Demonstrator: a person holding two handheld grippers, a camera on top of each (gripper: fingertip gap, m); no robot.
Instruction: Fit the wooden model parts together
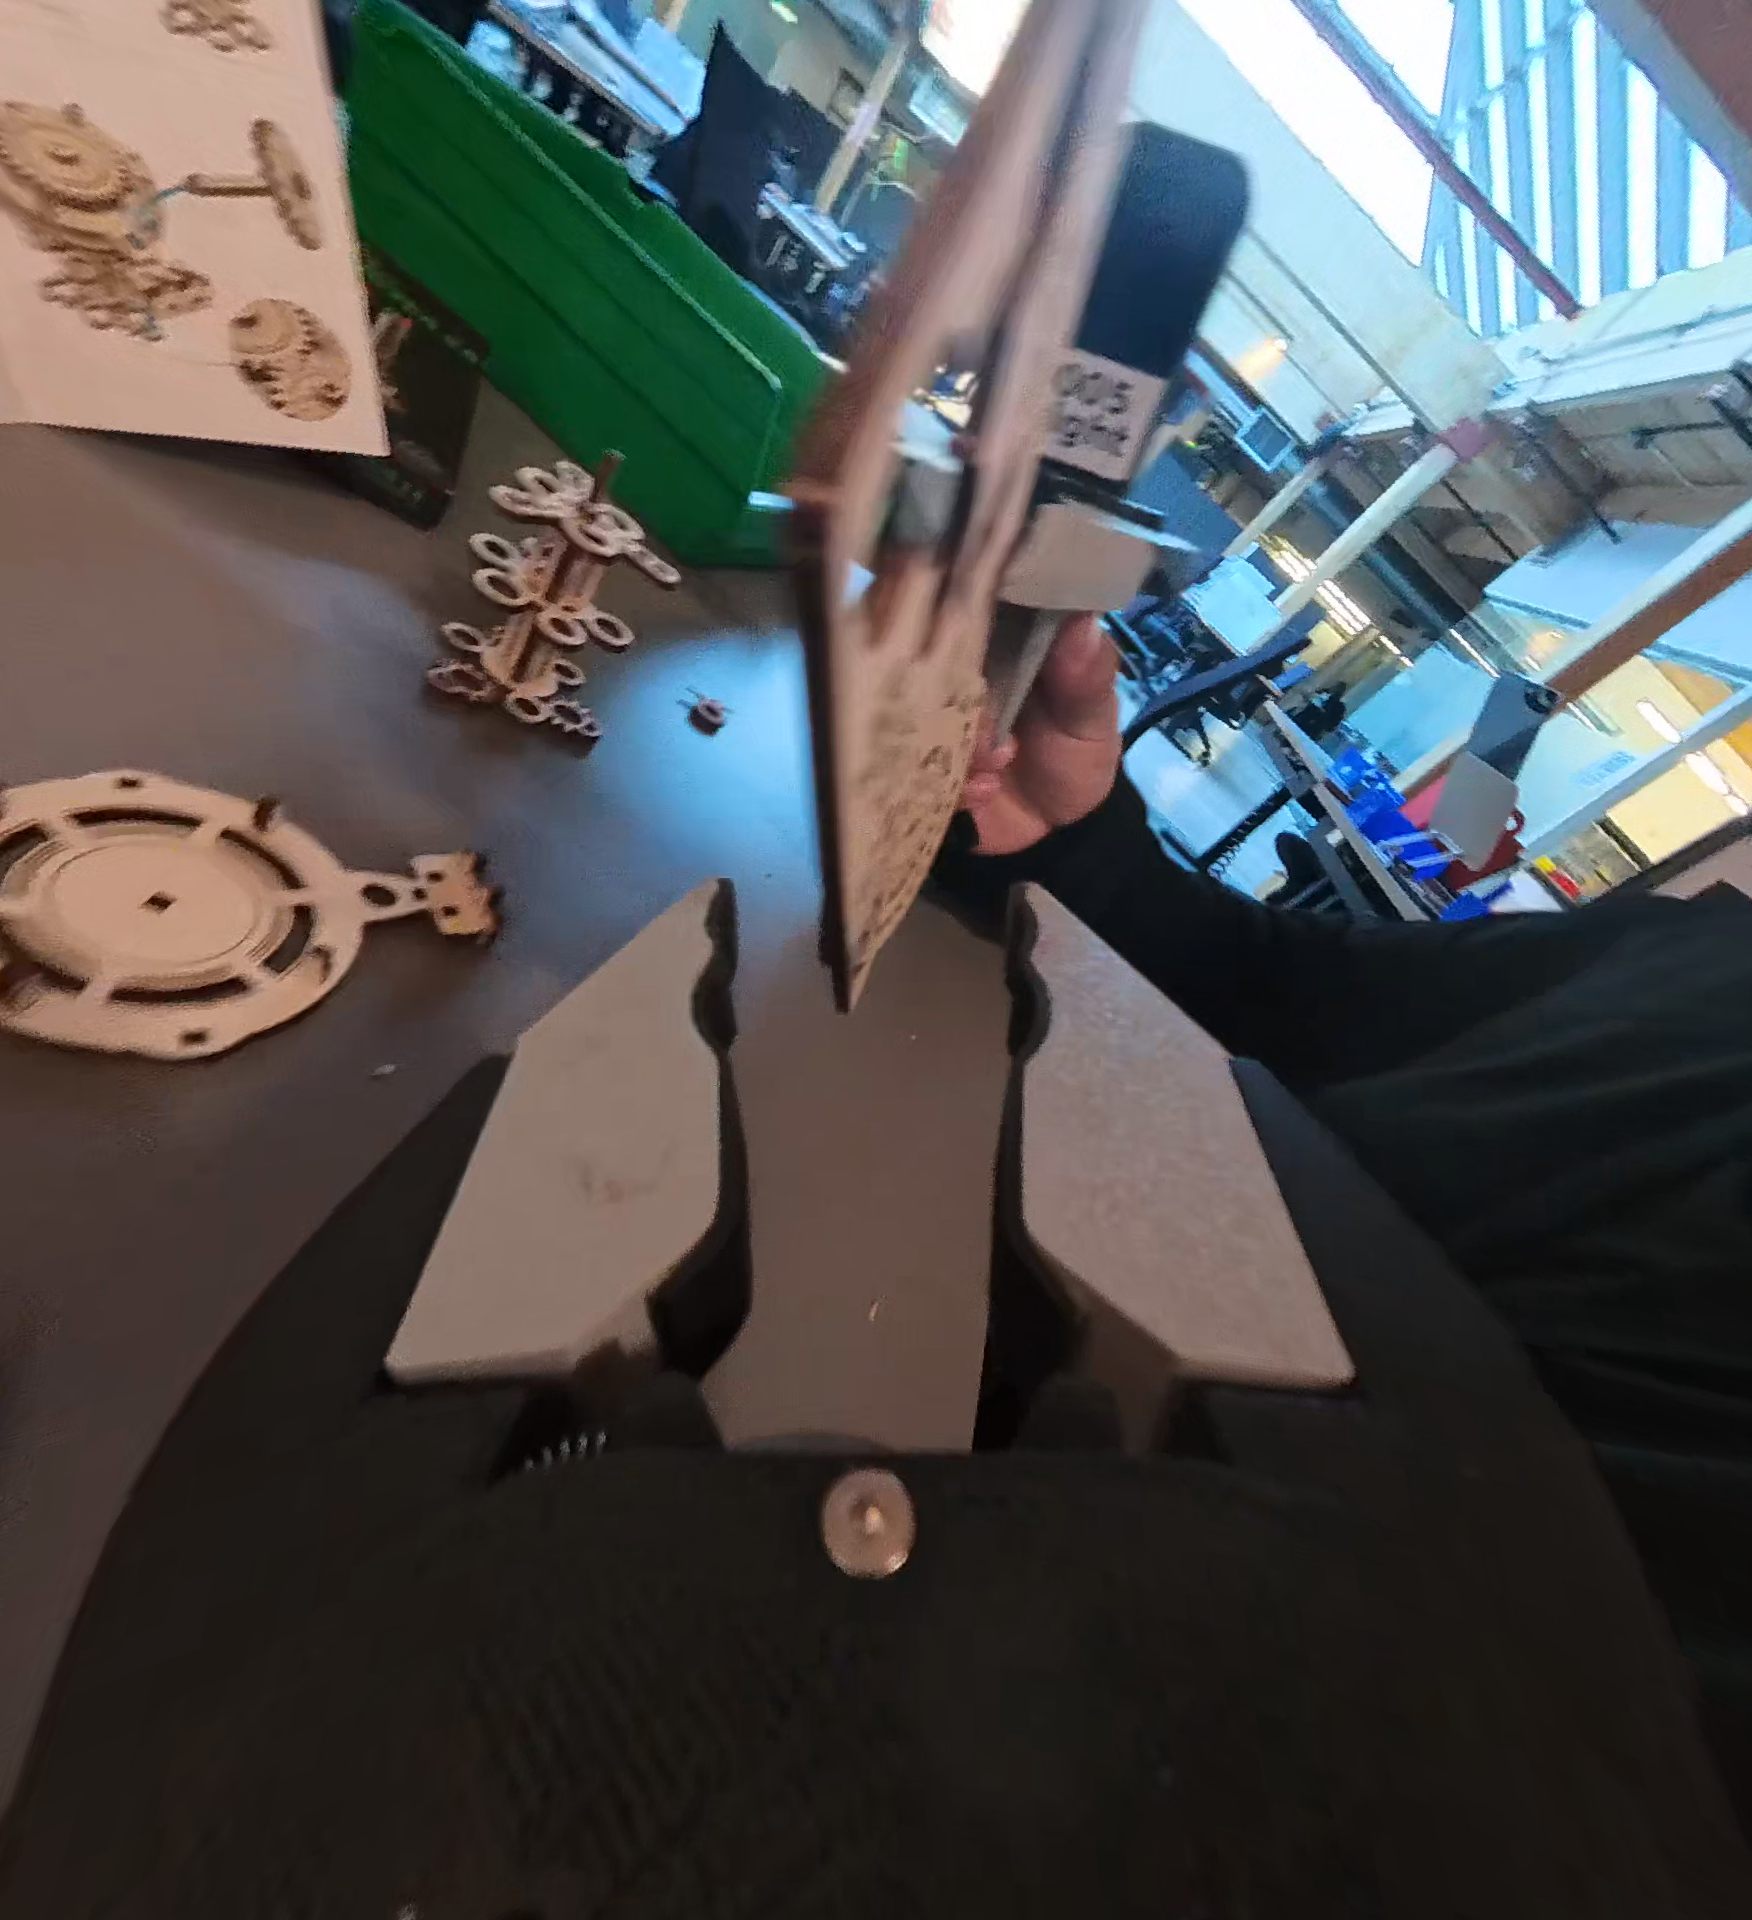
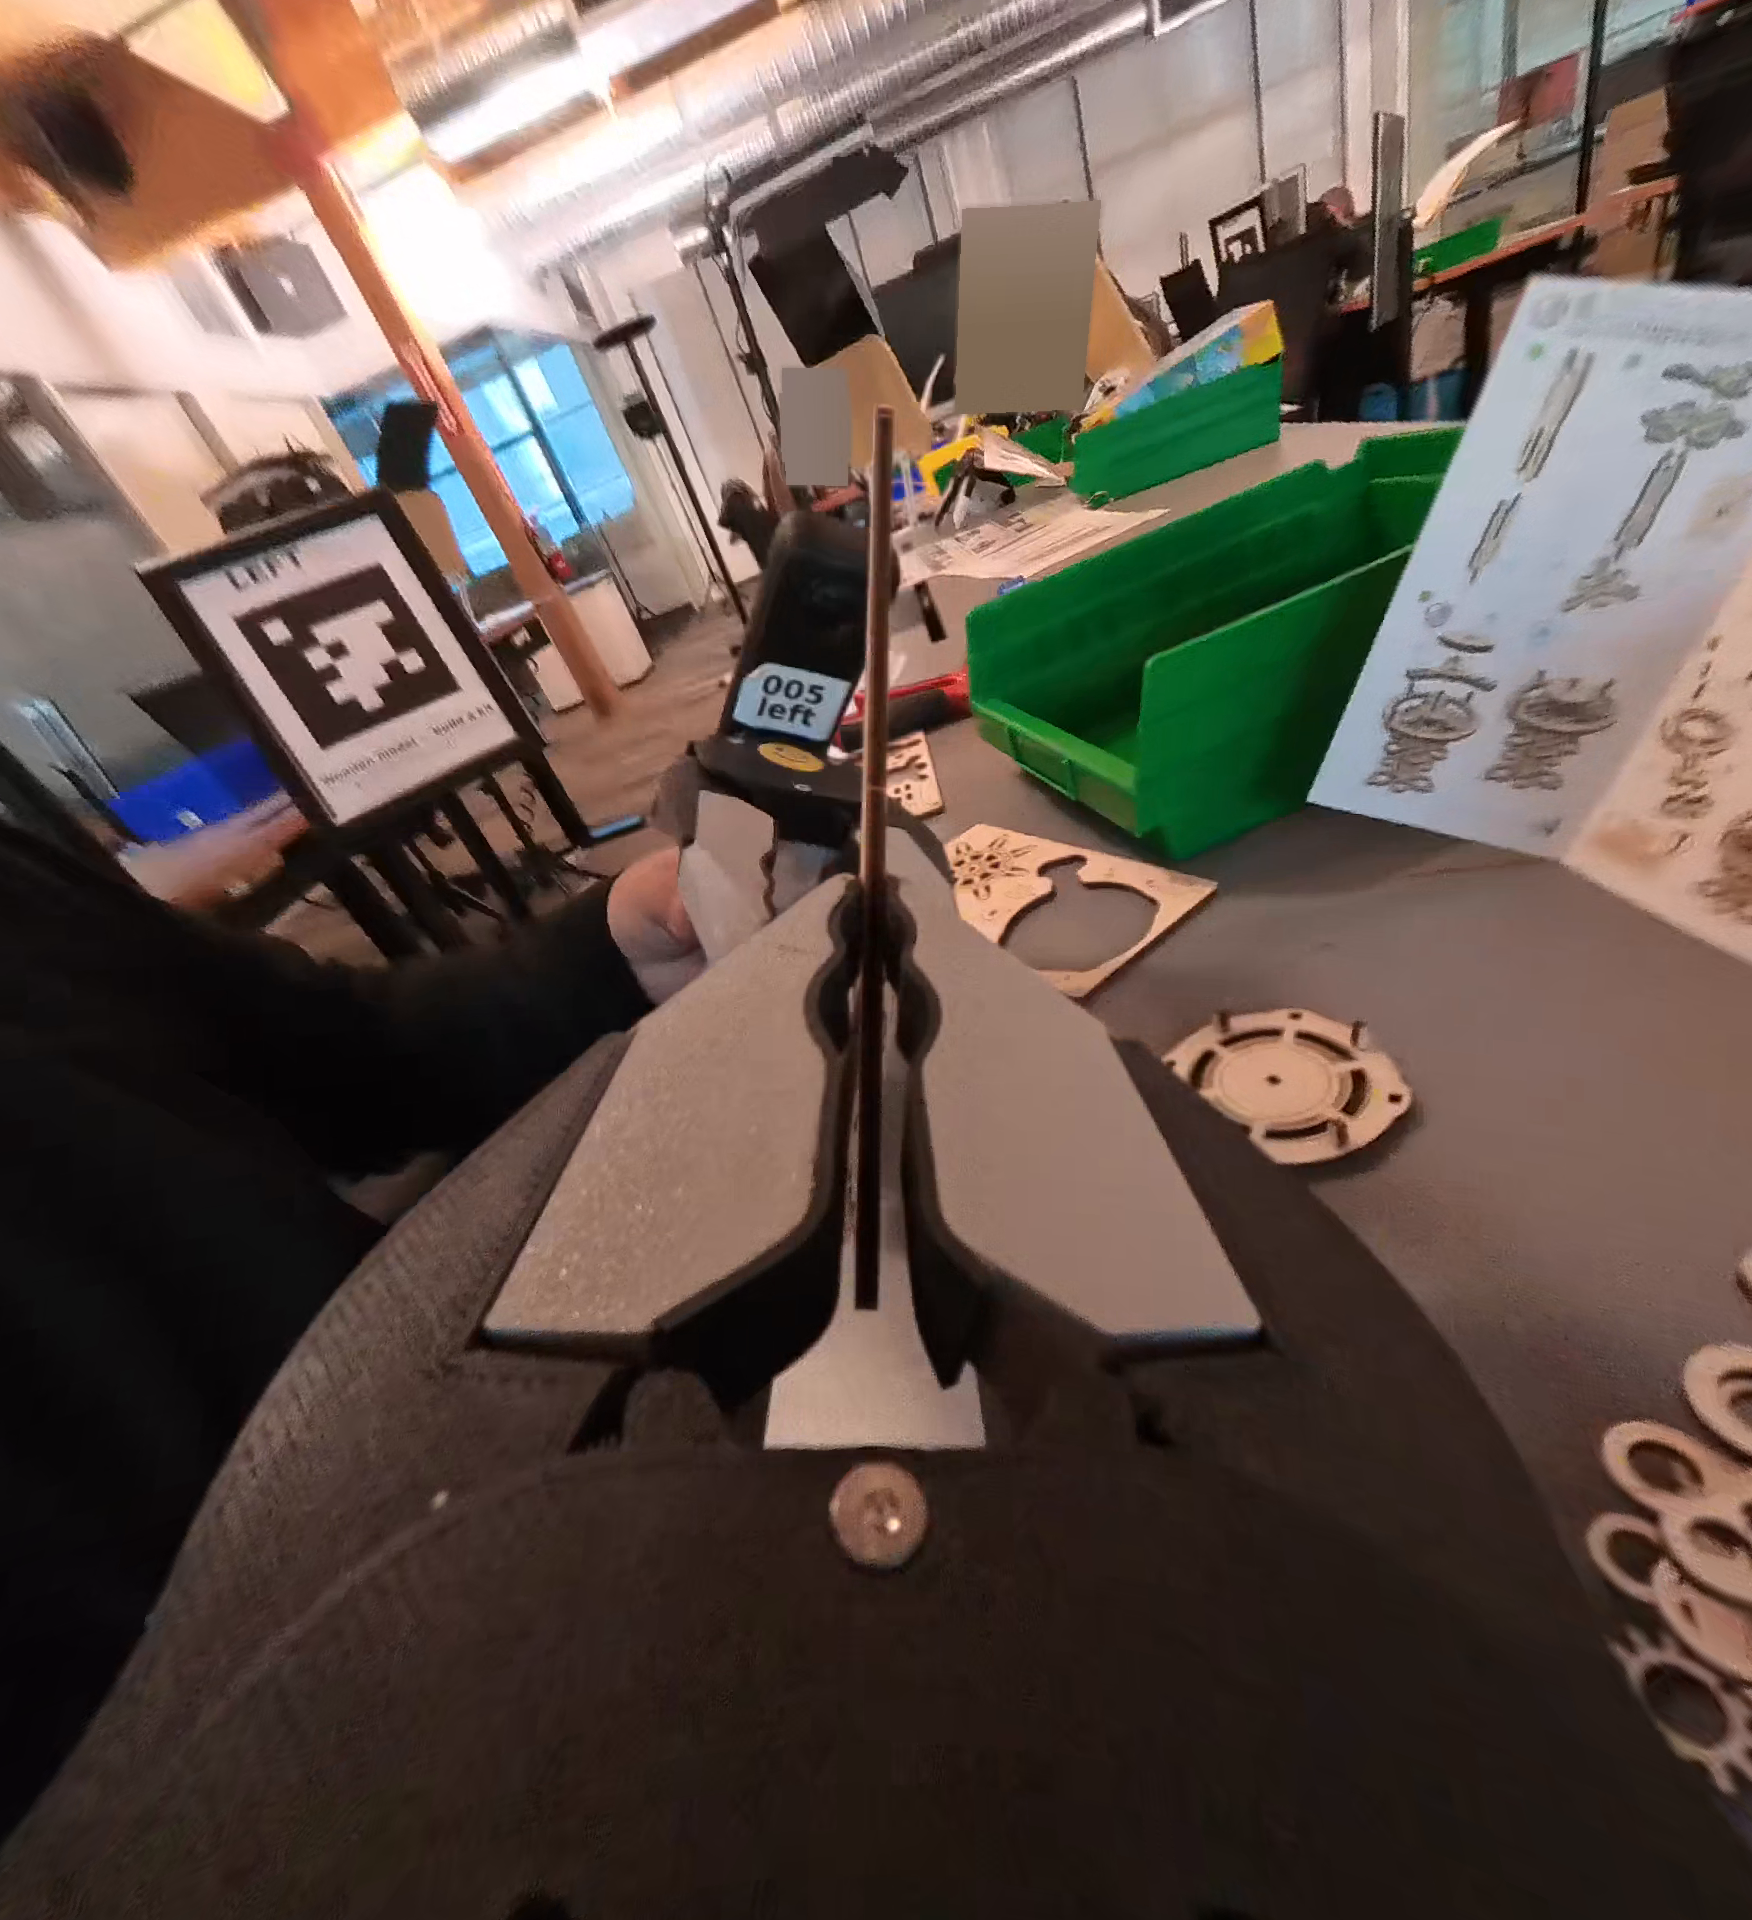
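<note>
Currently: round pale wooden slotted disc (image 1: 139, 909) flat on dark table (image 1: 643, 790), far left. Stacked wooden ring assembly (image 1: 545, 597) upright behind it, small brown bushing (image 1: 708, 713) just beside. My left gripper (image 1: 867, 935) spread wide, empty, thin laser-cut plywood sheet (image 1: 893, 665) hanging between its tips, not touching. My right gripper (image 2: 870, 935) clamped on that sheet's edge (image 2: 877, 727). Risks: left closes off-centre, twists sheet, snaps thin ply; sheet slips from right's narrow bite; swing knocks ring assembly over.

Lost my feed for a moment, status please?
Right gripper shut on wooden sheet, edge-up. Left gripper open, sheet's corner between its fingers, not gripped. Round base on table, nothing blocking.
</note>
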